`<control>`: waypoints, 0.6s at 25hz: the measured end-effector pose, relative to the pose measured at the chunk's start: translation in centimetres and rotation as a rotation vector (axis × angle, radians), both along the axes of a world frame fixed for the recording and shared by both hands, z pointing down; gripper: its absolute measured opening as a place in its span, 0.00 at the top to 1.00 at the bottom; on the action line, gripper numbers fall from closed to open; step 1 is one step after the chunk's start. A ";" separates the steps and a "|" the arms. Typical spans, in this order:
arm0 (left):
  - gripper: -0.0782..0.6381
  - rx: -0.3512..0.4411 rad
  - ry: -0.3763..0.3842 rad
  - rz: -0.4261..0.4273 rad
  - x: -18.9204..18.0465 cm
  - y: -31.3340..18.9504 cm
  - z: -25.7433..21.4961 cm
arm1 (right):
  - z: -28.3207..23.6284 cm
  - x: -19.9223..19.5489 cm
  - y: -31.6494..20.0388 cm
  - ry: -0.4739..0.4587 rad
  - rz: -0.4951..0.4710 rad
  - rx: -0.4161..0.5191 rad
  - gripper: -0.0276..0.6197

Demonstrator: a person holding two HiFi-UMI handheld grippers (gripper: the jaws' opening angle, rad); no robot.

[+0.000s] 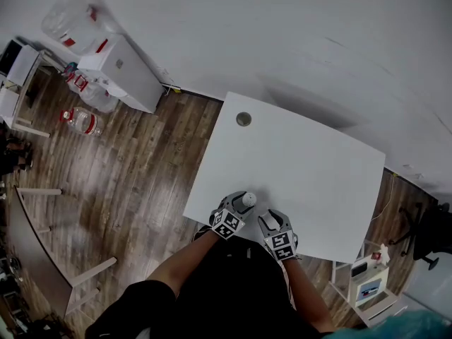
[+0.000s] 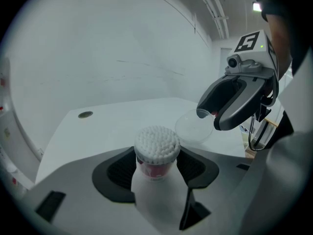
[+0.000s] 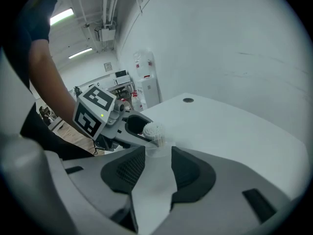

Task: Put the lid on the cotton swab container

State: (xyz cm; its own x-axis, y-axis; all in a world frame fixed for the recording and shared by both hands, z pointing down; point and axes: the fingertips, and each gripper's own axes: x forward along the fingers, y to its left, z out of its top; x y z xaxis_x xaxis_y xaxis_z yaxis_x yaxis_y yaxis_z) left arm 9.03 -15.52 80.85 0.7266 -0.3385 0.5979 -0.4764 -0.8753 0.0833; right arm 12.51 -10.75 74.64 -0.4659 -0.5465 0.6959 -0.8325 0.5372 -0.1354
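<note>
The left claw [image 2: 156, 169] hides part of the cotton swab container [image 2: 156, 148]; the head view cannot resolve the lid [image 2: 194, 127].

The white table [image 1: 318, 175] bore a round grommet [image 1: 244, 119] far left and a clear lid [image 2: 193, 127] by its near edge.

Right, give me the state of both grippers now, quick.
Left gripper: closed on the cotton swab container.
Right gripper: open, with the clear lid between its jaws.
</note>
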 end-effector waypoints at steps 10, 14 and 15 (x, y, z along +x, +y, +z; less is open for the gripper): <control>0.53 0.004 -0.015 0.010 -0.3 0.2 0.1 | -2.5 -1.5 -1.6 -0.134 0.021 0.049 0.70; 0.53 0.001 -0.009 0.017 -0.2 0.6 0.0 | -3.3 -2.3 -2.4 -0.209 0.025 0.049 0.70; 0.53 0.000 -0.008 0.016 -0.3 0.7 0.0 | -3.3 -2.5 -2.5 -0.211 0.017 0.053 0.70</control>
